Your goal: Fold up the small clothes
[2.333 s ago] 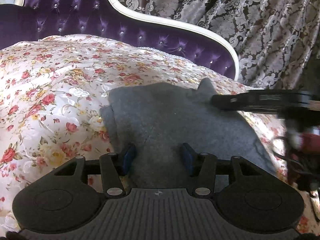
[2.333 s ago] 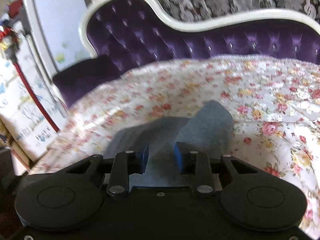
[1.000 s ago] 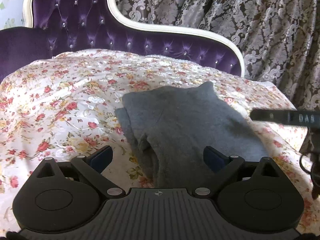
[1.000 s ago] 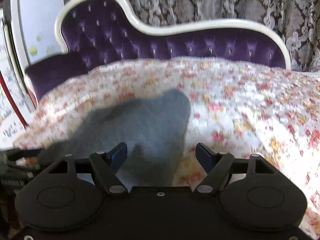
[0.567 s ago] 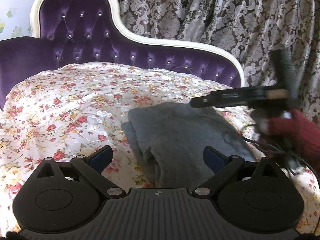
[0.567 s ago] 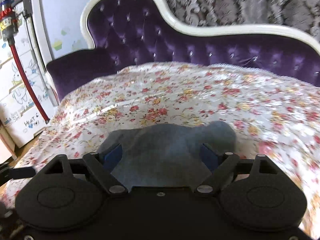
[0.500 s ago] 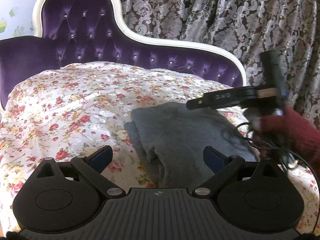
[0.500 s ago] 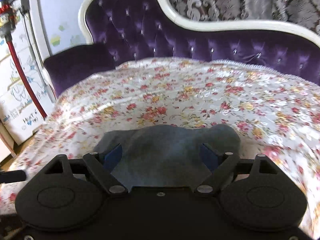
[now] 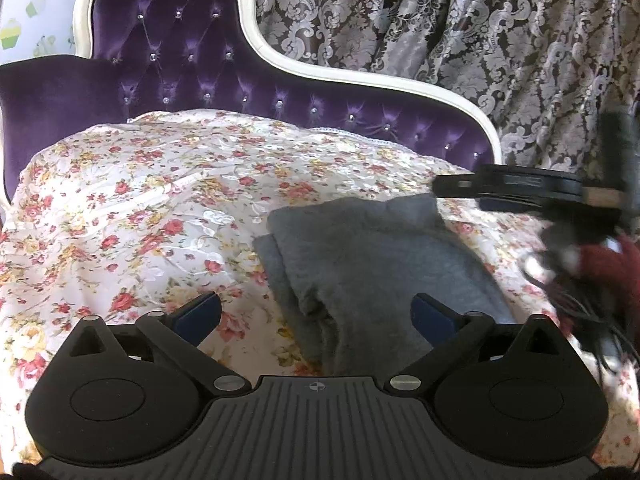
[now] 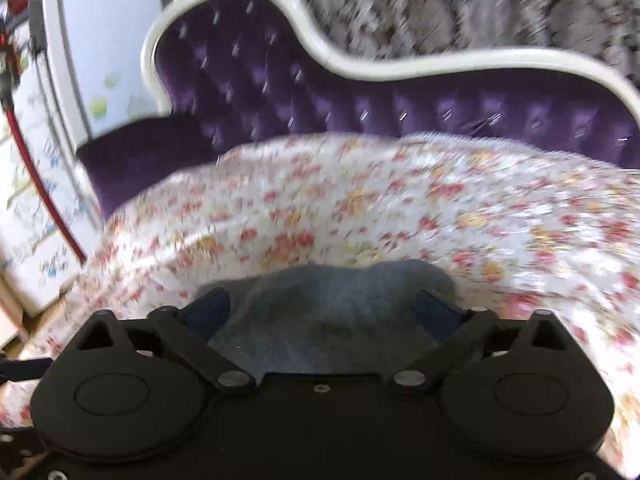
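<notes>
A folded grey garment (image 9: 372, 264) lies on the floral sheet (image 9: 160, 208) of a purple sofa. My left gripper (image 9: 316, 314) is open and empty, held above the garment's near edge. The right gripper (image 9: 520, 192) shows at the right of the left wrist view, hovering over the garment's far right corner. In the right wrist view the right gripper (image 10: 322, 308) is open and empty, with the grey garment (image 10: 320, 312) just beyond and between its fingers. That view is blurred by motion.
The tufted purple sofa back (image 9: 240, 80) with a white frame runs behind the sheet. A patterned grey curtain (image 9: 480, 40) hangs behind it. A white appliance with drawings (image 10: 28, 200) and a red cable stand to the left of the sofa.
Both grippers opened and let go of the grey garment, which now lies folded. Both then drew back; the right gripper is still moving.
</notes>
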